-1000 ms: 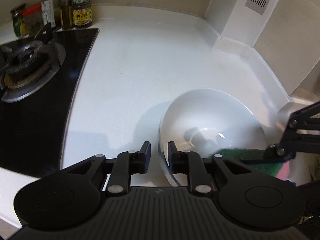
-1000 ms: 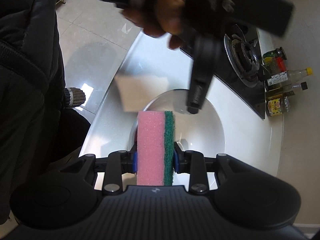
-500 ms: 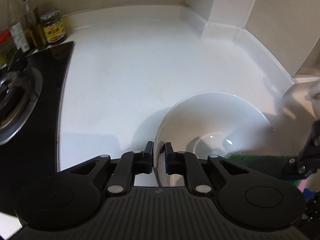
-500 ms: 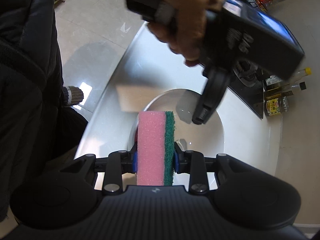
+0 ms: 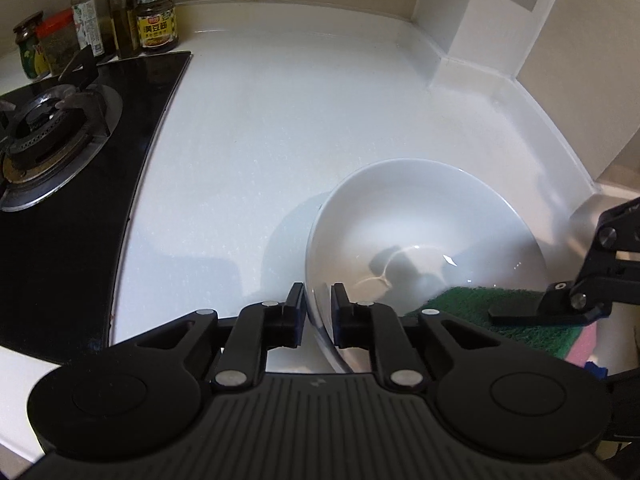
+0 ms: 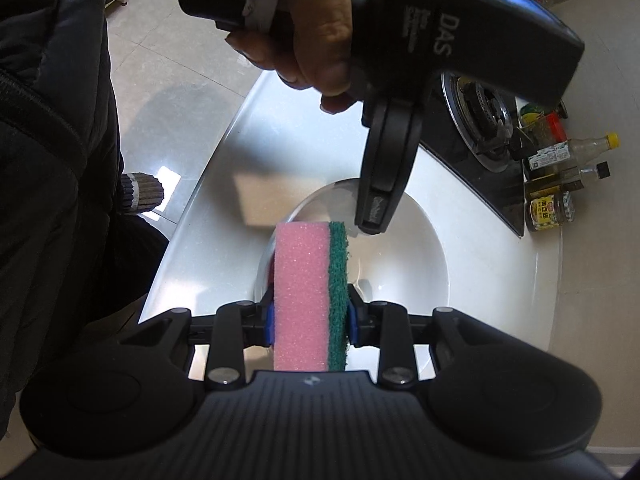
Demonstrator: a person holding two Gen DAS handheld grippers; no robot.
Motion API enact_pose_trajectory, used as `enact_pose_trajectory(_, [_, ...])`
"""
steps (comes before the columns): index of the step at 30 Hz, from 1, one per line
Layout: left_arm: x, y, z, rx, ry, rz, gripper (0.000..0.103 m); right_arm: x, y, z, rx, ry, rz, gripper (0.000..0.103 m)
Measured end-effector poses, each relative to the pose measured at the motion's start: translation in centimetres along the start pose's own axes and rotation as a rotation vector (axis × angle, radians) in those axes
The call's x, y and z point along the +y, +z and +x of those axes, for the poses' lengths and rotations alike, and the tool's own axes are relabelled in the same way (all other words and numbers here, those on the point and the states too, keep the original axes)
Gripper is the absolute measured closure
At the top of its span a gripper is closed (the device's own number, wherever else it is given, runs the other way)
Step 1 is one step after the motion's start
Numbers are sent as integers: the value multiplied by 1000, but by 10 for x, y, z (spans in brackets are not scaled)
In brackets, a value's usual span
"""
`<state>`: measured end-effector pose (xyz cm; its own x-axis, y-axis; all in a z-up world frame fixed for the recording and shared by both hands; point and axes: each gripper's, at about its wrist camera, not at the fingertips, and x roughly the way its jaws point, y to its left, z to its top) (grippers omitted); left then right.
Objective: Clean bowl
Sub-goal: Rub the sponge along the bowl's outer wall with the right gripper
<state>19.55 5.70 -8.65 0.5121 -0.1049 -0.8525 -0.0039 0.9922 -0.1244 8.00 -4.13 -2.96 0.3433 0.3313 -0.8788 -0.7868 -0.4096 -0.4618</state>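
Our left claw (image 5: 318, 312) straddles the bowl (image 5: 424, 216) rim on the white surface (image 5: 280, 128), pinching it; our right claw (image 6: 310, 316) clamps the sponge (image 6: 308, 292) over the bowl.

Dim left view, strongly vignetted; glare seen on bowl (image 5: 424, 232) and floor (image 6: 168, 92); edges bent by fisheye.
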Motion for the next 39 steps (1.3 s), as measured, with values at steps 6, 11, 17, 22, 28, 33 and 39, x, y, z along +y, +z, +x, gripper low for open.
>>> enact_pose_trajectory(6, [0, 19, 13, 11, -44, 66, 93, 3, -5, -3, 7, -9, -26, 75])
enact_pose_trajectory(11, [-2, 20, 15, 7, -40, 55, 91, 3, -8, -1, 14, -19, -28, 75])
enact_pose_trajectory(17, [7, -6, -5, -19, -52, -77, 89, -3, -11, 4, 8, -21, -22, 75])
enact_pose_trajectory(22, [3, -6, -2, -12, -22, -57, 90, 2, -6, 1, 8, -22, -45, 75])
enact_pose_trajectory(28, [5, 13, 8, 2, -40, 24, 95, 5, -3, -1, 6, -17, -65, 75])
enact_pose_trajectory(33, [5, 17, 8, 8, -39, 24, 93, 5, -5, -1, 15, -13, -67, 75])
enact_pose_trajectory(39, [13, -4, -20, -29, -57, -58, 88, 5, -5, -1, 12, -12, -68, 75])
